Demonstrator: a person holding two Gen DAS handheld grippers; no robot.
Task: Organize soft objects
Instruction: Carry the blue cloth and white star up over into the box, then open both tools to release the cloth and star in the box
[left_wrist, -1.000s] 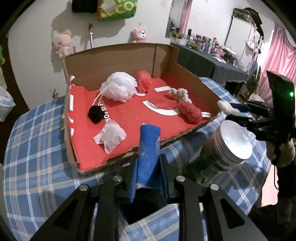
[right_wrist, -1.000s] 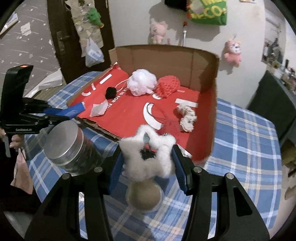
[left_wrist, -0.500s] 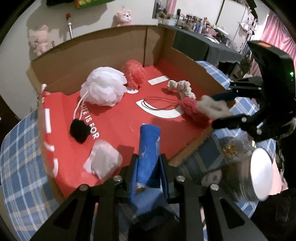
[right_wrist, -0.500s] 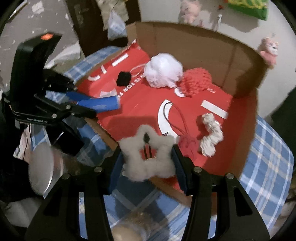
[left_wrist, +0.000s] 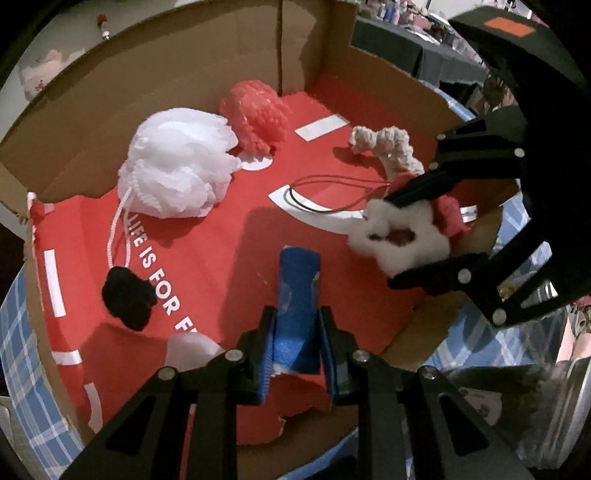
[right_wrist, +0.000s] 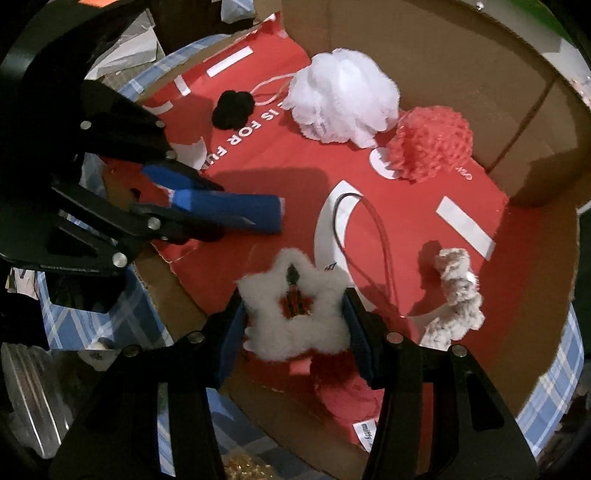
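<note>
Left claw (left_wrist: 297, 343) is clenched on a blue rolled foam piece (left_wrist: 298, 295). In the left wrist view the roll sits pinched between the two blue-padded fingers at lower centre and sticks up past the fingertips toward mid-frame. It hangs over the red printed liner (left_wrist: 229, 236) of the open cardboard box (left_wrist: 155, 77); can't tell if it touches the liner.

Right claw (right_wrist: 293, 325) is clamped on a white fluffy star-shaped soft toy (right_wrist: 295, 306) with a red centre. In the right wrist view the star fills the gap between the fingers at lower centre, both pads pressed into its sides, points spilling above and below the pads. It's over the near edge of the box, above the liner.

From the left wrist view the right claw (left_wrist: 413, 240) comes in from the right edge with the star (left_wrist: 400, 240) at mid-right, just right of and above the blue roll. From the right wrist view the left claw (right_wrist: 207, 206) enters from the left, roll (right_wrist: 236, 210) pointing toward frame centre, upper left of the star.

Already lying on the liner:
- white mesh bath pouf (left_wrist: 177, 166) with cord, upper left
- coral crocheted puff (left_wrist: 255, 114) touching the pouf's right side, at the back wall
- cream knitted scrunchie (left_wrist: 388, 147), upper right
- black pom-pom (left_wrist: 127, 299), left
- white pad (left_wrist: 188, 350), lower left, partly hidden by the left claw's frame

Box sits on a worktop with a blue plaid cloth (right_wrist: 554, 387).
</note>
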